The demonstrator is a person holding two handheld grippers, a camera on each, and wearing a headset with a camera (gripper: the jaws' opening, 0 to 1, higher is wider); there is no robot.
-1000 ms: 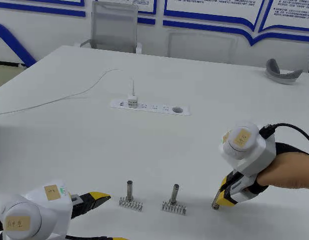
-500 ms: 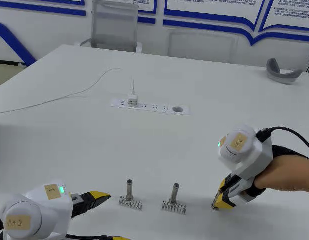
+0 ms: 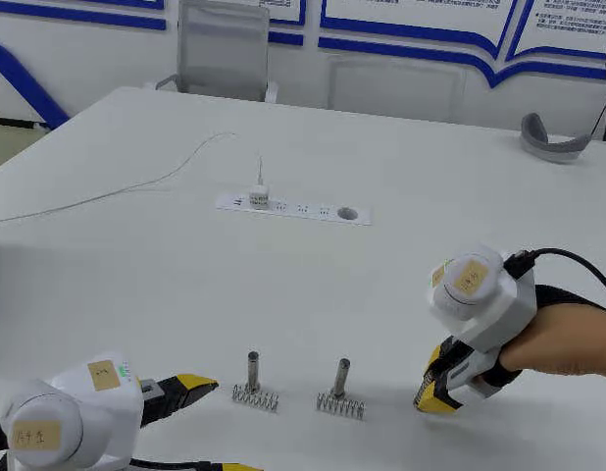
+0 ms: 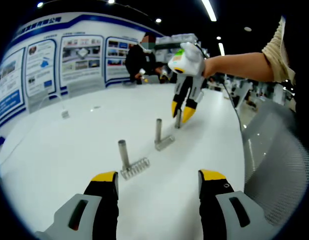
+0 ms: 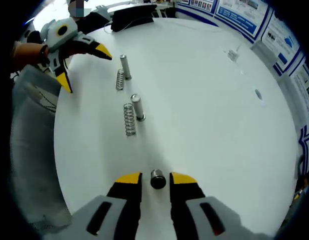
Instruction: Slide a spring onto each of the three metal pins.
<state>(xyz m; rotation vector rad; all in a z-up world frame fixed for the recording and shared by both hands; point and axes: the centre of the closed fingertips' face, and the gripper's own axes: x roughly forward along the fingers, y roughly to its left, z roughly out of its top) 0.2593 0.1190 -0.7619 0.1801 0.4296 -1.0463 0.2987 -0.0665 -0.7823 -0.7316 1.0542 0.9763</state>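
On white table (image 3: 107, 265), close to its near edge: left pin (image 3: 252, 370) and middle pin (image 3: 340, 376), both upright, apart from each other. Lying flat just in front of each, toward that edge: left spring (image 3: 256, 397), middle spring (image 3: 340, 406), both off the pins, right at their bases. Further right along same edge: third pin (image 5: 158, 179), upright, pinched between the narrowed jaws of right gripper (image 3: 426, 400). Left of the pins, by near edge: left gripper (image 4: 158, 176), jaws spread wide, holding nothing, pointed at left pin. Mid-table: power strip (image 3: 293, 208), white cable (image 3: 136, 186) trailing toward left edge. Beyond far edge: grey chair (image 3: 225, 49).
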